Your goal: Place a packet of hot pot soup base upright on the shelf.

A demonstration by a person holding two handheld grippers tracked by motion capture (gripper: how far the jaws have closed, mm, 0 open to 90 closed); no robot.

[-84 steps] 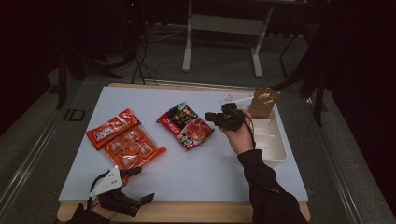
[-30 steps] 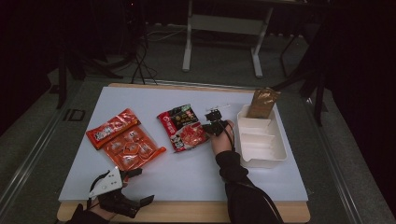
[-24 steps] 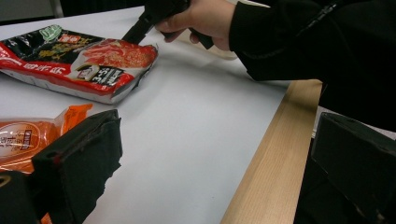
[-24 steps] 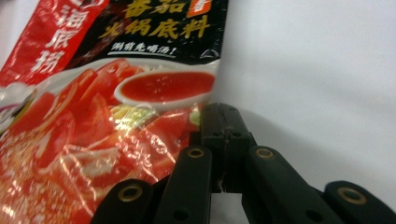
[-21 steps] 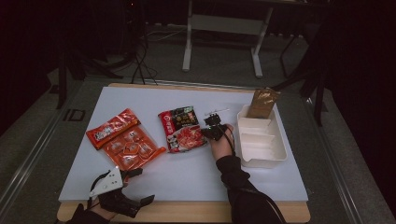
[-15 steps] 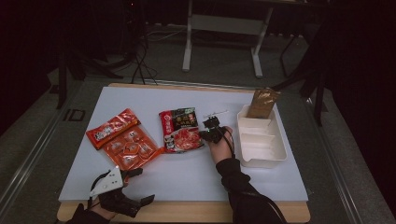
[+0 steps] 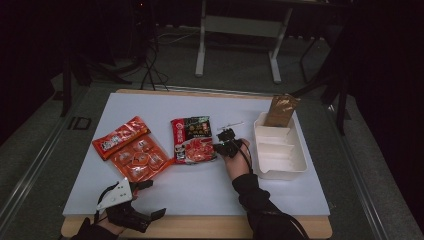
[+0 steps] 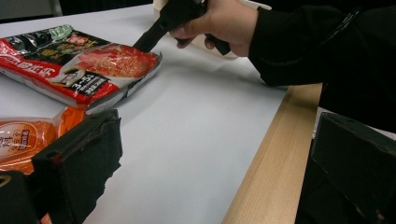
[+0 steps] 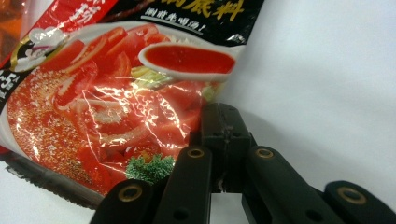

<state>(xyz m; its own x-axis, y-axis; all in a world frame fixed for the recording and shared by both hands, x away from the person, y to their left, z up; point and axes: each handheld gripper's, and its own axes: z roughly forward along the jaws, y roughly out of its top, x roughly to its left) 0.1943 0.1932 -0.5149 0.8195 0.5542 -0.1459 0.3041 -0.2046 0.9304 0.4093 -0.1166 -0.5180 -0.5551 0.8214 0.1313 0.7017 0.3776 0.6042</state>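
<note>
Now, line by line:
Right tool: the right tool sits at the right edge of the red soup-base packet; in the right gripper view its jaws are pressed together on the packet's edge, so it holds the packet by a thin pinch of film, which suits a flat pouch.
Packet: it lies flat on the white table, mid-table, between the orange snack packets and the white tray; the left gripper view shows its near corner barely raised off the surface.
Tray: the tray stands just right of the gripping hand, a brown pouch leaning in its far end; I judge the packet is gripped on the tray-facing side so it can be drawn that way.
Left tool: the left tool rests at the table's near edge, jaws spread wide and holding nothing, well apart from the work, probably parked to stay out of the way.
Orange packets: they overlap each other at the left, untouched.
</note>
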